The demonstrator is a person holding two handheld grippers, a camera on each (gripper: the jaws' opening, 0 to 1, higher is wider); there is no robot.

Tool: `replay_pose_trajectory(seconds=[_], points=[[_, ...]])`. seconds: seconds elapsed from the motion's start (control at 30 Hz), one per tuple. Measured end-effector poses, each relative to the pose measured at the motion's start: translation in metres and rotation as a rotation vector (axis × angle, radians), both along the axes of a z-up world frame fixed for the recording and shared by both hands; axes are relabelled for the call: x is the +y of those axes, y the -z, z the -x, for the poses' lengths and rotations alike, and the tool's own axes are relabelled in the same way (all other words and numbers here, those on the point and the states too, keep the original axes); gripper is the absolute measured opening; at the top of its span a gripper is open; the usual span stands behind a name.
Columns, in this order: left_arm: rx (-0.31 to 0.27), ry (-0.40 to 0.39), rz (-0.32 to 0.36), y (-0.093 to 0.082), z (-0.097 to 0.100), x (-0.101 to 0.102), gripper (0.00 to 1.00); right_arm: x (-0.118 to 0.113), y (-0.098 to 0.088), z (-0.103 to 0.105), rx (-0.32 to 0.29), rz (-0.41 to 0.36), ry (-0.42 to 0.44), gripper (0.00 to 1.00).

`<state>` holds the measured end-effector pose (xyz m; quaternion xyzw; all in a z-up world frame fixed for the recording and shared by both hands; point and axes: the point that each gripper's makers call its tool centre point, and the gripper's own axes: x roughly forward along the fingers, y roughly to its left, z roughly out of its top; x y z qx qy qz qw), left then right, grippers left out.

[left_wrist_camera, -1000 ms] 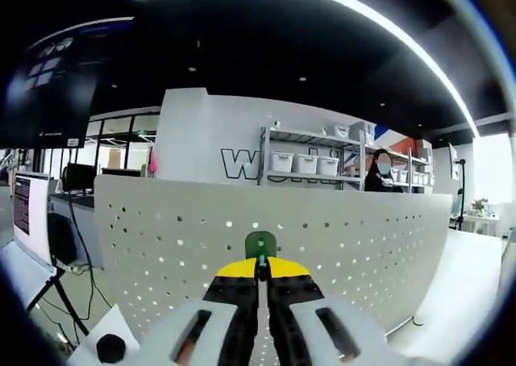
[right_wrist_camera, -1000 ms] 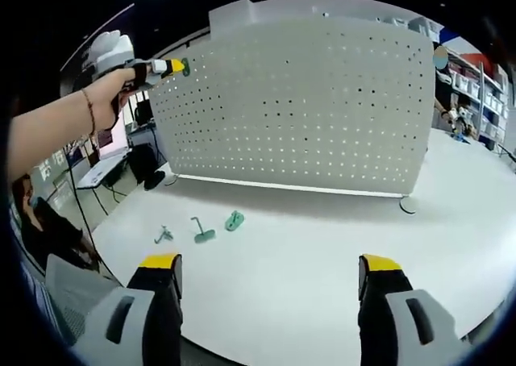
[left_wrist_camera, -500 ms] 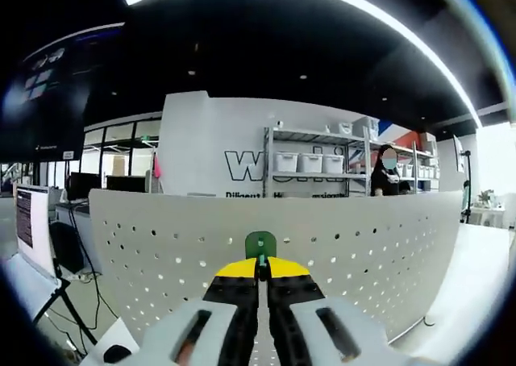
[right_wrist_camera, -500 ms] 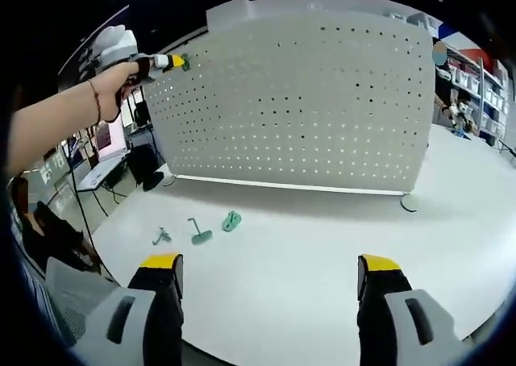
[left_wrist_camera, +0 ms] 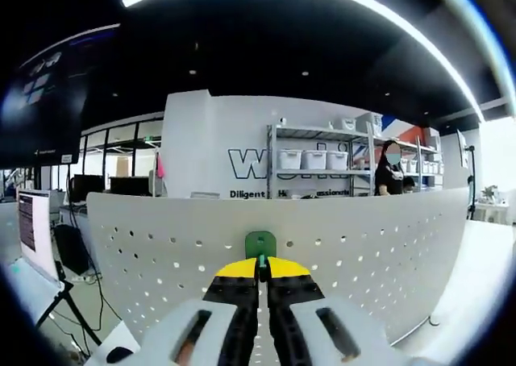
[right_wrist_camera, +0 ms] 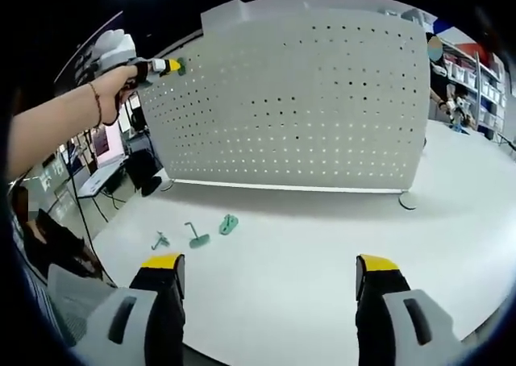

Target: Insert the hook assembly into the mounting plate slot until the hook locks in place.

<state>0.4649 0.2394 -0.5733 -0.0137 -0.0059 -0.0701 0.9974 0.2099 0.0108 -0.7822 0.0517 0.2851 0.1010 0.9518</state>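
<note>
My left gripper (left_wrist_camera: pixel 260 271) is shut on a green hook (left_wrist_camera: pixel 260 243), held up near the top edge of the white perforated mounting plate (left_wrist_camera: pixel 355 245). In the right gripper view the same left gripper (right_wrist_camera: pixel 165 65) sits at the plate's upper left corner, held by a person's hand, with the green hook (right_wrist_camera: pixel 180 66) at its tip close to the plate (right_wrist_camera: pixel 306 100). My right gripper (right_wrist_camera: pixel 270 273) stands open over the white table, nothing between its jaws.
Three more green hooks (right_wrist_camera: pixel 193 237) lie on the white table (right_wrist_camera: pixel 322 253) left of centre, in front of the plate. A round plate foot (right_wrist_camera: pixel 409 200) rests at the right. Shelving with bins (left_wrist_camera: pixel 310 160) and a person (left_wrist_camera: pixel 393 172) stand behind the plate.
The left gripper has risen a little with the hook; the plate's top edge sits lower in its view. The right gripper has barely moved.
</note>
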Motion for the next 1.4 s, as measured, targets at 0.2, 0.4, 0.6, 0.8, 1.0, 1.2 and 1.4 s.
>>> replay_pose_trajectory(seconds=[0.2, 0.4, 0.6, 0.8, 1.0, 1.2, 1.4], points=[[0.019, -0.011, 0.01, 0.004, -0.001, 0.003, 0.01, -0.002, 0.001, 0.002, 0.004, -0.006, 0.01, 0.84], [0.031, -0.01, 0.012, 0.005, -0.002, 0.0, 0.01, -0.004, 0.002, 0.003, 0.006, -0.006, 0.014, 0.84], [0.053, -0.012, 0.032, 0.012, -0.003, 0.0, 0.01, -0.008, 0.002, 0.002, 0.007, -0.001, 0.019, 0.83], [0.054, -0.015, 0.028, 0.013, -0.002, 0.001, 0.01, -0.009, 0.002, 0.002, 0.008, -0.002, 0.021, 0.83], [0.071, -0.005, 0.028, 0.012, -0.002, 0.001, 0.02, -0.006, -0.002, 0.004, -0.004, 0.008, 0.011, 0.82], [0.13, 0.022, 0.015, 0.014, 0.0, 0.001, 0.03, -0.006, -0.007, 0.0, -0.017, 0.004, 0.011, 0.82], [0.139, 0.048, -0.011, 0.01, 0.012, 0.005, 0.16, -0.004, -0.007, 0.004, -0.022, -0.005, 0.013, 0.82]])
